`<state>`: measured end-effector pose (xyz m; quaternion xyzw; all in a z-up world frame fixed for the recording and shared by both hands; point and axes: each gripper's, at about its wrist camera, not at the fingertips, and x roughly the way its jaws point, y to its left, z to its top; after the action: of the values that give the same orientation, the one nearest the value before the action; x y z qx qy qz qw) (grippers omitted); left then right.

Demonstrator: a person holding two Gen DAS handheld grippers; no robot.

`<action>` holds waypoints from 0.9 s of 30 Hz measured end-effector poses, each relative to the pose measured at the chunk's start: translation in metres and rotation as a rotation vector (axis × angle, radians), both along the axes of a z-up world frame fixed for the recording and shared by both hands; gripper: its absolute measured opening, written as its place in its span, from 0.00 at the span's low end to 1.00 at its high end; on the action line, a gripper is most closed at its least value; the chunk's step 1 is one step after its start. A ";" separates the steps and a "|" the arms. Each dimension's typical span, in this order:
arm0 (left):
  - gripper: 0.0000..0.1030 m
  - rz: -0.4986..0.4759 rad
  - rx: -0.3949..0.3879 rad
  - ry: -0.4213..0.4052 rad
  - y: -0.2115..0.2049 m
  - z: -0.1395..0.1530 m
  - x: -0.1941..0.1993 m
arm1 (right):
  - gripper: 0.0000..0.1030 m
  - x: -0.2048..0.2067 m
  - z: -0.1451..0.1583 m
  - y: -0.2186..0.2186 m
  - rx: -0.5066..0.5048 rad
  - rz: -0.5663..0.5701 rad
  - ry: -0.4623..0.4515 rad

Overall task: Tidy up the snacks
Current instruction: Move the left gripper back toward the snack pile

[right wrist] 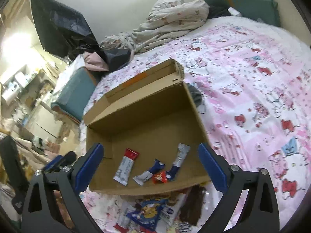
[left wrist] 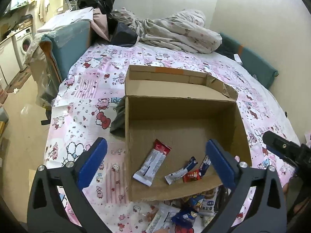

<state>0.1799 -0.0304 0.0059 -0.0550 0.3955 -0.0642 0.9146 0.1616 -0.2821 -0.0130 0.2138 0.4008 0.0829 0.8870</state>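
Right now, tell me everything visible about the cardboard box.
The box is plain brown corrugated cardboard, shallow, open-topped, resting on the patterned bedsheet. Its lid flap folds back at the far side, with an orange tape strip. Four small snack packets lie on its floor near the front wall. Neither gripper touches it.

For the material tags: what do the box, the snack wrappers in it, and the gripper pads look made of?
Box: corrugated cardboard, matte brown; fluting shows at a torn flap edge.
Wrappers: glossy printed film, probably plastic or foil laminate; crimped, serrated ends.
Pads: blue, matte, ridged along the edge, likely rubber or soft plastic; cannot tell which.
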 end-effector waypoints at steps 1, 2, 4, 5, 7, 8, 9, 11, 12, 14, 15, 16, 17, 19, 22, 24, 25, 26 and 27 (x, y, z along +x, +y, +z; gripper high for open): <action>0.98 -0.001 0.003 0.000 0.000 0.001 -0.002 | 0.97 -0.002 0.001 0.002 -0.023 0.009 0.004; 0.98 -0.003 0.004 0.000 0.001 0.002 -0.005 | 0.97 -0.004 0.001 0.003 -0.040 0.016 0.002; 0.98 -0.006 0.011 0.003 0.001 0.003 -0.012 | 0.97 -0.010 0.000 0.007 -0.084 0.023 0.009; 0.98 -0.008 0.013 0.004 0.001 0.004 -0.014 | 0.97 -0.012 0.000 0.008 -0.089 0.022 0.010; 0.98 -0.012 0.016 0.005 0.002 0.005 -0.020 | 0.97 -0.017 0.001 0.007 -0.086 0.024 0.016; 0.98 -0.012 0.017 0.006 0.003 0.005 -0.023 | 0.97 -0.020 0.001 0.007 -0.084 0.025 0.017; 0.98 -0.010 0.016 0.007 0.005 0.006 -0.026 | 0.97 -0.023 0.001 0.007 -0.077 0.032 0.019; 0.98 -0.002 0.014 0.016 0.009 0.006 -0.032 | 0.97 -0.026 -0.001 0.008 -0.072 0.042 0.049; 0.98 0.001 0.010 0.020 0.011 0.006 -0.034 | 0.97 -0.029 -0.002 0.007 -0.066 0.041 0.056; 0.98 0.015 0.011 0.037 0.016 0.005 -0.038 | 0.97 -0.036 -0.003 0.007 -0.062 0.034 0.063; 0.98 0.020 0.007 0.044 0.018 0.005 -0.041 | 0.97 -0.040 -0.003 0.007 -0.057 0.038 0.066; 0.98 0.026 0.007 0.053 0.020 0.003 -0.042 | 0.97 -0.043 -0.004 0.007 -0.050 0.042 0.070; 0.97 0.033 0.011 0.066 0.021 0.001 -0.044 | 0.97 -0.048 -0.005 0.007 -0.040 0.042 0.076; 0.98 0.038 0.002 0.086 0.024 -0.002 -0.048 | 0.97 -0.056 -0.007 0.007 -0.030 0.040 0.087; 0.97 0.045 -0.004 0.130 0.029 -0.010 -0.053 | 0.97 -0.067 -0.013 0.008 -0.019 0.038 0.116; 0.97 0.053 -0.002 0.154 0.031 -0.014 -0.058 | 0.97 -0.071 -0.016 0.009 -0.015 0.046 0.128; 0.97 0.056 0.000 0.162 0.032 -0.015 -0.059 | 0.97 -0.073 -0.017 0.010 -0.023 0.048 0.133; 0.97 0.056 0.004 0.172 0.033 -0.017 -0.061 | 0.97 -0.074 -0.018 0.011 -0.029 0.052 0.137; 0.97 0.055 0.012 0.183 0.033 -0.019 -0.063 | 0.97 -0.076 -0.019 0.012 -0.032 0.058 0.143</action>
<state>0.1172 0.0027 -0.0128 -0.0661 0.4763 -0.0317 0.8762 0.0858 -0.2703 -0.0318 0.1934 0.4704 0.0869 0.8566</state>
